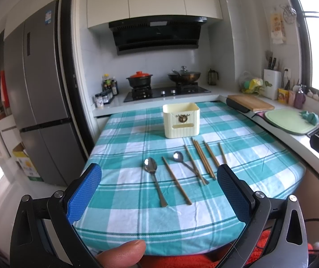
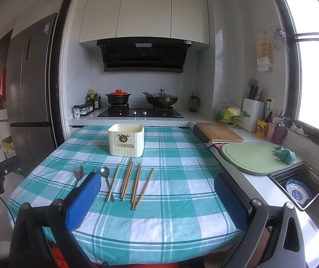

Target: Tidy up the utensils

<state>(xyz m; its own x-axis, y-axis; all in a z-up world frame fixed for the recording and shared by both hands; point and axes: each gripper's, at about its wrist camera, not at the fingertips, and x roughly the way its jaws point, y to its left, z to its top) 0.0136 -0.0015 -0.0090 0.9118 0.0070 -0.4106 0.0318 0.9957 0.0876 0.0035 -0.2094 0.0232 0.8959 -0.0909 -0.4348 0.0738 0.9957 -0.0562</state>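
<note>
Loosely scattered, wooden chopsticks (image 2: 127, 179) and steel spoons (image 1: 154, 175) lie before a cream holder (image 1: 181, 120).

Right gripper (image 2: 157, 188) jaws wide apart, chopsticks (image 2: 127, 182) and spoons (image 2: 105, 175) (lying loose) before cream holder (image 2: 126, 143)

Teal-and-white plaid cloth (image 1: 137, 212) covers the counter. The holder (image 1: 181, 120) is cream, spoons (image 1: 152, 174) silver, chopsticks (image 1: 204, 160) light brown. Fingers (image 1: 85, 192) wear blue textured pads. A pot's lid (image 2: 118, 93) is red.
</note>
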